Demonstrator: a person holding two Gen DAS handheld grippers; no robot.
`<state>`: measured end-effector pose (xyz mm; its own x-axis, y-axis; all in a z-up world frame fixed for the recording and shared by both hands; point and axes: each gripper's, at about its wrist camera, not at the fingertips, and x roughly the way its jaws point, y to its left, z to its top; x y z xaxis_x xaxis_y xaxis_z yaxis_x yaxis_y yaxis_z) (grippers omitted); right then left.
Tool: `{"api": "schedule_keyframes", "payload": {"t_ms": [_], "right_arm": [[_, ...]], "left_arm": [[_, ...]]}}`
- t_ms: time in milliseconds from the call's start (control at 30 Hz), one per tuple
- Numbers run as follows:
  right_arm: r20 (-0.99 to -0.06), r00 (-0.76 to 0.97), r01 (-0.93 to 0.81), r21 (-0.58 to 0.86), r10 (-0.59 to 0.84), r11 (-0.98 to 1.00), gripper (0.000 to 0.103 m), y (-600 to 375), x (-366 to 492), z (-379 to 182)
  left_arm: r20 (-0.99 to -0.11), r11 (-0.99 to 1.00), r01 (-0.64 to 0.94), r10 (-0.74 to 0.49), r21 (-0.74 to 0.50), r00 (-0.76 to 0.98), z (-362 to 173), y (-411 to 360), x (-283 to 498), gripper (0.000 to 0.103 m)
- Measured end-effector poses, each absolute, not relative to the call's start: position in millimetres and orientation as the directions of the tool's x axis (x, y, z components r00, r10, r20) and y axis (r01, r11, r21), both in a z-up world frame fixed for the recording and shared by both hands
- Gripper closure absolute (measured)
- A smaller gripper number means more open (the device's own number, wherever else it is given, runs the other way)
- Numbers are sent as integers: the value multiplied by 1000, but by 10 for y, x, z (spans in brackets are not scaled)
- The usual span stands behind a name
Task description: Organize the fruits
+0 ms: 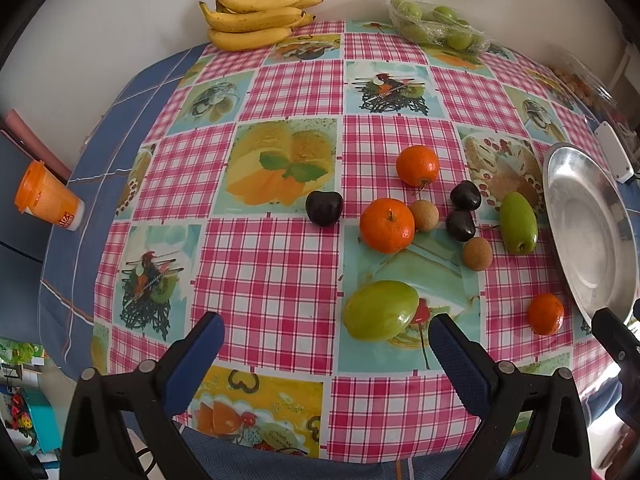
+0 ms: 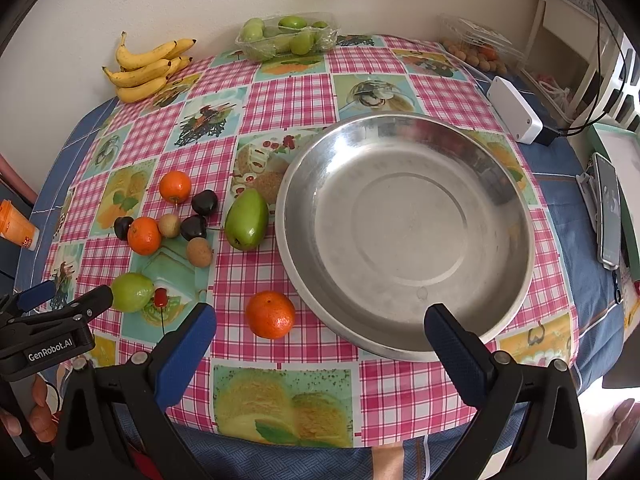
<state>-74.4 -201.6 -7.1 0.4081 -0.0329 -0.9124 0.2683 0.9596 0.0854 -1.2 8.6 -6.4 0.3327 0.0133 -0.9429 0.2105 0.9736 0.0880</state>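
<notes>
Since the steel bowl (image 2: pixel 404 236) sits bare on the desk (image 2: pixel 400 384) beside the loose fruits (image 1: pixel 404 220), seemingly meant to collect them, both the left gripper (image 1: pixel 326 356) and right gripper (image 2: pixel 320 344) hover wide open, holding nothing.

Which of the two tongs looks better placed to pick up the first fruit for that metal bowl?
Probably the left tongs. They hang open with the big green fruit just off their right finger. The right tongs, also open, point at the empty metal bowl, with an orange close by.
</notes>
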Motion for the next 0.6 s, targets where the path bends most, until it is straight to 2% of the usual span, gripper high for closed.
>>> {"api": "schedule_keyframes", "payload": {"t_ms": [600], "right_arm": [[-913, 406, 266, 85, -31, 960, 0, -2014, -739, -89]], "left_arm": [[-946, 976, 203, 11, 81, 323, -80, 85, 3, 0]]}}
